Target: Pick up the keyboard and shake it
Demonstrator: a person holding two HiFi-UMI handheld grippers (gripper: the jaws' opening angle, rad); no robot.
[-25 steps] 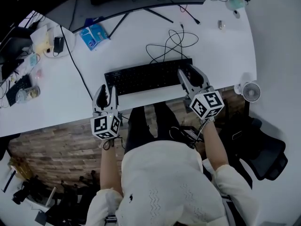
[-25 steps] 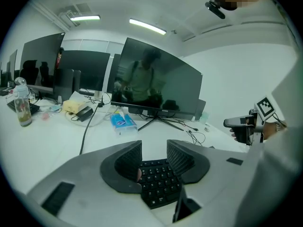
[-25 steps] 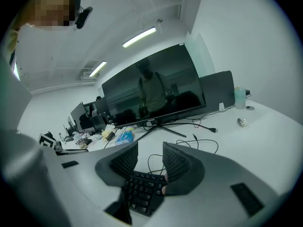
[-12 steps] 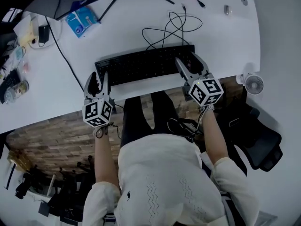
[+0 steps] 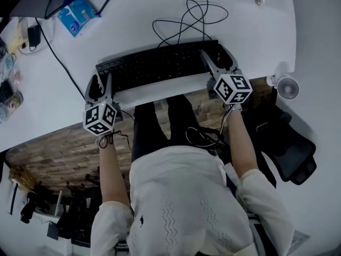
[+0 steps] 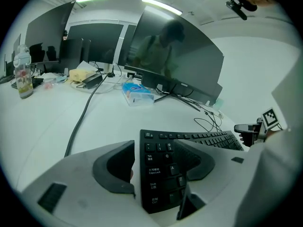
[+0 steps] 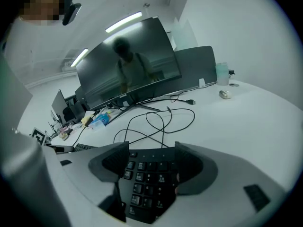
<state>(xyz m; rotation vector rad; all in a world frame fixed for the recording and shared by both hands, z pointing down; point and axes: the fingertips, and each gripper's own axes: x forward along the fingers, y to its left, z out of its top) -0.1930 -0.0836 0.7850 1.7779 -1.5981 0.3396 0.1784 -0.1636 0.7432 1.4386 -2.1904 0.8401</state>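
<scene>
A black keyboard (image 5: 160, 65) lies flat on the white desk (image 5: 256, 41), near its front edge. My left gripper (image 5: 99, 84) stands open at the keyboard's left end; in the left gripper view the Tab and Shift keys (image 6: 158, 174) show between its two jaws. My right gripper (image 5: 218, 57) is open over the right end, and the right gripper view has the number pad (image 7: 149, 174) between the jaws. Neither pair of jaws is closed on the keyboard.
Loose black cable loops (image 5: 186, 20) lie just behind the keyboard. A blue packet (image 5: 79, 15) and a black cable (image 5: 58, 57) sit to the left, under a large dark monitor (image 6: 175, 56). A small white fan (image 5: 287, 88) and an office chair (image 5: 287, 143) stand at the right.
Both grippers have moved forward from the desk's front edge onto the keyboard's two ends. The head camera has tilted, shifting the desk upward in view.
</scene>
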